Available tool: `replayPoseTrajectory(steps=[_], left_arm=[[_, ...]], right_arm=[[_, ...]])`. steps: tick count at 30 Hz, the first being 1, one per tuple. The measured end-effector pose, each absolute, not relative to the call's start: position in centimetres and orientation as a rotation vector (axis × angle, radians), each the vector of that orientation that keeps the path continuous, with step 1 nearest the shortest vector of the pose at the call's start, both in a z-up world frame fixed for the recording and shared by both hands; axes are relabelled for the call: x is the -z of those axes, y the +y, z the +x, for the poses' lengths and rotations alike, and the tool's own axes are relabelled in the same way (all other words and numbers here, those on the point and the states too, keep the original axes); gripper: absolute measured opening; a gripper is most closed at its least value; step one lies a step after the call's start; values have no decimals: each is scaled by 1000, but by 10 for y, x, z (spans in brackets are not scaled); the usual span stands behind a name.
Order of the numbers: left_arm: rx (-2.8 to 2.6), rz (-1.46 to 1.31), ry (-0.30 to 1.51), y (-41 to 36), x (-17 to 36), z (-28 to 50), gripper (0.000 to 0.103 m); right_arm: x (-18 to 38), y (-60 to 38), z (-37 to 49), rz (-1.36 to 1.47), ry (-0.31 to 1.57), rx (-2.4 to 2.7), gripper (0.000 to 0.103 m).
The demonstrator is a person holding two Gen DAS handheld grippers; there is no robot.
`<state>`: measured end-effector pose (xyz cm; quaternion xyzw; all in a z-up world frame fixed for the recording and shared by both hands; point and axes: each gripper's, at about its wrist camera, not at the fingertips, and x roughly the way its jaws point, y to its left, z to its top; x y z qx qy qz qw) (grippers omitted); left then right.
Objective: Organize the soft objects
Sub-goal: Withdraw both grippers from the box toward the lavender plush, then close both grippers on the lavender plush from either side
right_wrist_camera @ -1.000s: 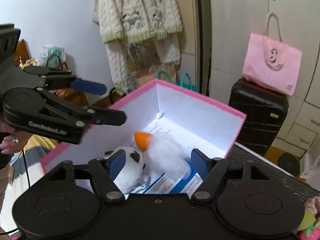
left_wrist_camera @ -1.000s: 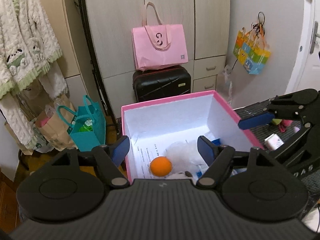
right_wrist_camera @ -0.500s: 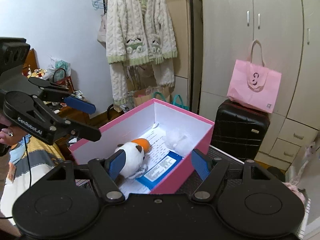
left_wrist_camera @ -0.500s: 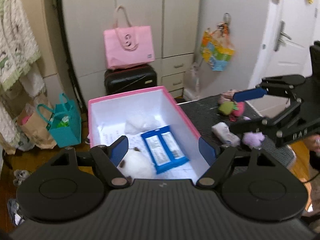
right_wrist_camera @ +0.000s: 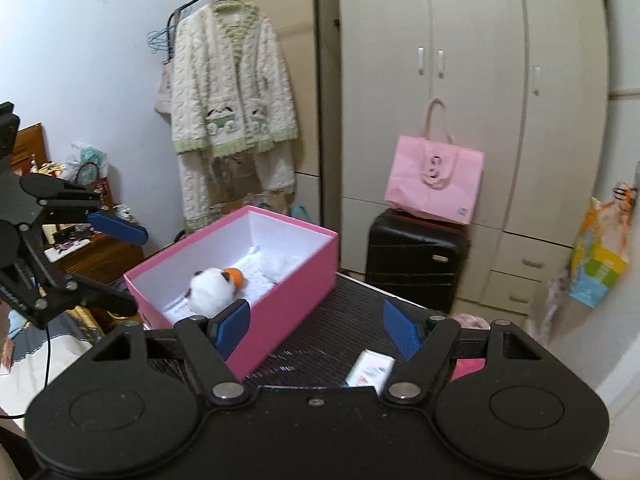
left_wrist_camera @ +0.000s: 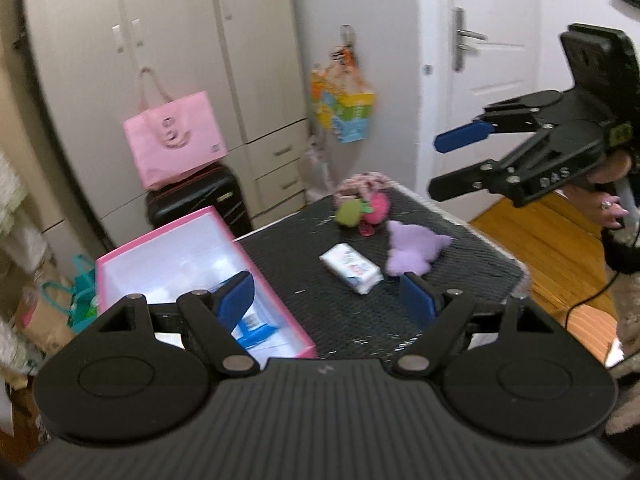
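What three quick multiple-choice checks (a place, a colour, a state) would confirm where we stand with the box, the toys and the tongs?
1. Where is the purple plush?
A. In the pink box
B. On the black table, right of the white tissue pack
C. In the right tongs

2. What colour is the inside of the pink box?
A. White
B. Black
C. Green

3. How are the left tongs?
A. Shut on a toy
B. Open, holding nothing
C. Out of view

Answers:
1 B: it lies on the black table beside the white tissue pack.
2 A: the walls show white.
3 B: its pads stand wide apart with only table between them.
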<state>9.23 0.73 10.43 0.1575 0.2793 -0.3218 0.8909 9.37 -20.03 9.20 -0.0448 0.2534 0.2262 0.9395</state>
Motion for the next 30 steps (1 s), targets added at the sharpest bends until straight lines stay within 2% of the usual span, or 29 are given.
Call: replayPoseTrajectory(steps=[14, 30], left_arm=[[858, 352, 653, -72, -72, 97, 80], [794, 212, 732, -105, -6, 148, 79]], right_arm=[[-50, -264, 69, -74, 544, -393, 78], [38, -287, 98, -169, 620, -431, 78]])
